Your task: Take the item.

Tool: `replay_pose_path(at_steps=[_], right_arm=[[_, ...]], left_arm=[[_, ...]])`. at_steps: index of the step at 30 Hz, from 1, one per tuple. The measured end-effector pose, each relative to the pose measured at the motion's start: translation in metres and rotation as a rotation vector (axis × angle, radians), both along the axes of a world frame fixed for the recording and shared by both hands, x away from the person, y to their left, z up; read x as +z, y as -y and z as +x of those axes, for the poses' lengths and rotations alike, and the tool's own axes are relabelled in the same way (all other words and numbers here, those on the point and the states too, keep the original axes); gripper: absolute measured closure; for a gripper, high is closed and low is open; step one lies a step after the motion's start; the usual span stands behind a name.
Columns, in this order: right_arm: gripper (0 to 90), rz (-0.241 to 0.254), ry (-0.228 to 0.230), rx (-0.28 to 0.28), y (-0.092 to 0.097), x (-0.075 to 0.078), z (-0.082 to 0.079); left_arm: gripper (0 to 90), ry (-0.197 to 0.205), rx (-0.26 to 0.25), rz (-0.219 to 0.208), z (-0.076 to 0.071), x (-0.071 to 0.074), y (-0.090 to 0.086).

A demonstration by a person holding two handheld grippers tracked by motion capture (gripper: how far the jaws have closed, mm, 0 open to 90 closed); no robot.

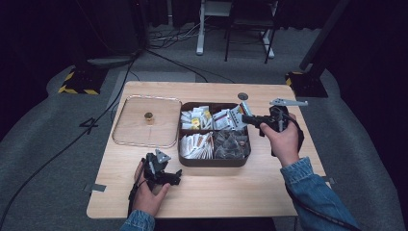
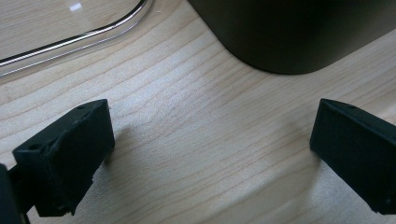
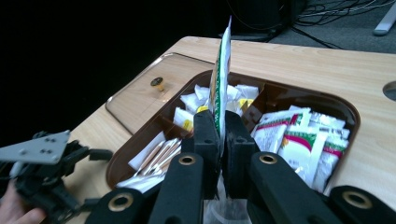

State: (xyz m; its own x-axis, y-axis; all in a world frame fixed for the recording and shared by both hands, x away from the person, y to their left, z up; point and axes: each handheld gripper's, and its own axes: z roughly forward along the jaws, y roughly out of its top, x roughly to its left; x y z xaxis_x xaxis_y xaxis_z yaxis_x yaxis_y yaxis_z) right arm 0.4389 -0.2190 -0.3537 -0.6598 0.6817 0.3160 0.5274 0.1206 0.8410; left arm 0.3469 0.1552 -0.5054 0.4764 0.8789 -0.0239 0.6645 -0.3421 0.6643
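Jaws of the right gripper (image 3: 219,154) pinch a flat packet (image 3: 220,79) edge-on, long axis upright, above the brown box (image 1: 211,161) on the surface (image 1: 216,192). Left gripper (image 2: 205,154) rests spread and empty near the box corner. Right gripper view shows the clamp; high view shows the packet over the far right compartment.

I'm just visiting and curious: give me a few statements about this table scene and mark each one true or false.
1. The right gripper is shut on a sachet. True.
2. The left gripper grips a sachet too. False: its jaws stand wide open over bare table.
3. The clear lid lies flat beside the brown box, knob up. True.
4. The lid covers the box. False: the box is open, with sachets showing in its compartments.
5. The held sachet stands on edge between the jaws. True.
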Motion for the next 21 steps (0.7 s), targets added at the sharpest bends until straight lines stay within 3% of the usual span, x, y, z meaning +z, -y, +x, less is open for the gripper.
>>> replay_pose_path(at_steps=[11, 16, 21], right_arm=[[87.0, 0.007, -0.013, -0.018, 0.039, -0.004, -0.038], [86.9, -0.011, -0.048, -0.014, 0.050, -0.010, -0.047], [87.0, 0.013, -0.033, -0.061, 0.059, -0.023, -0.064]], left_arm=[[0.1, 0.001, 0.000, 0.002, 0.000, 0.000, 0.000], [0.1, 0.000, 0.000, -0.001, 0.000, 0.000, 0.000], [0.1, 0.000, 0.000, -0.001, 0.000, 0.000, 0.000]])
